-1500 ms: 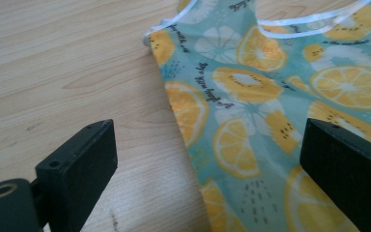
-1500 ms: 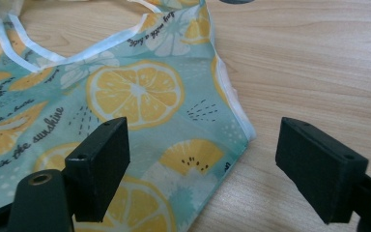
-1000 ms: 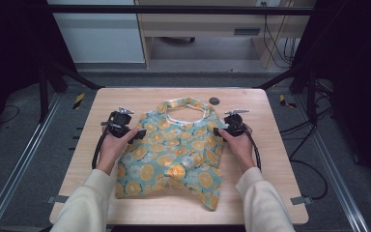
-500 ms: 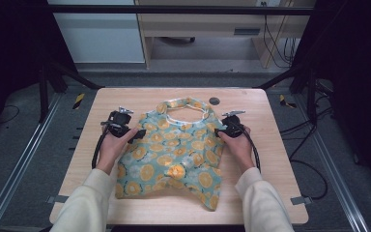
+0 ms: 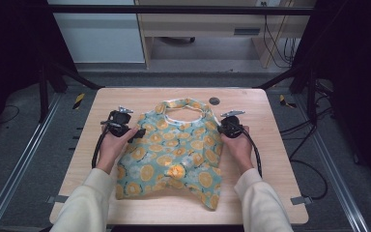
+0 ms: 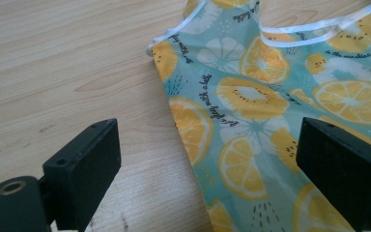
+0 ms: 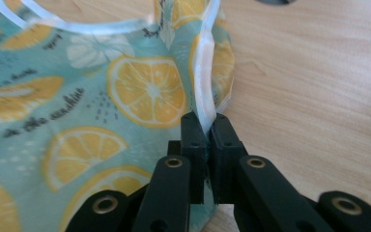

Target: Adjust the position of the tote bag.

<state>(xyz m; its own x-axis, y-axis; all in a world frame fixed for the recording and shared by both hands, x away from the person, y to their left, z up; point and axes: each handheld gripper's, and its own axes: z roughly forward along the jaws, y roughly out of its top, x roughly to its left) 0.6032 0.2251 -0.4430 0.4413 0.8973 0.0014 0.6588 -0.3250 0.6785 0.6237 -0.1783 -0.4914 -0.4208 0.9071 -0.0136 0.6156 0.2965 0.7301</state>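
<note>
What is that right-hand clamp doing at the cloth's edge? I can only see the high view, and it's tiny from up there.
Observer: In the right gripper view, the right gripper has just closed, and its jaws pinch the white-trimmed edge of the lemon-print bag.
Operator: And the left one?
Observer: The left gripper stands wide open. One jaw is over bare table, the other over the fabric, with the bag's side edge between them.
Operator: Anything written on the bag?
Observer: Yes, small dark cursive lettering runs between the lemon slices, clear in both gripper views.
</note>
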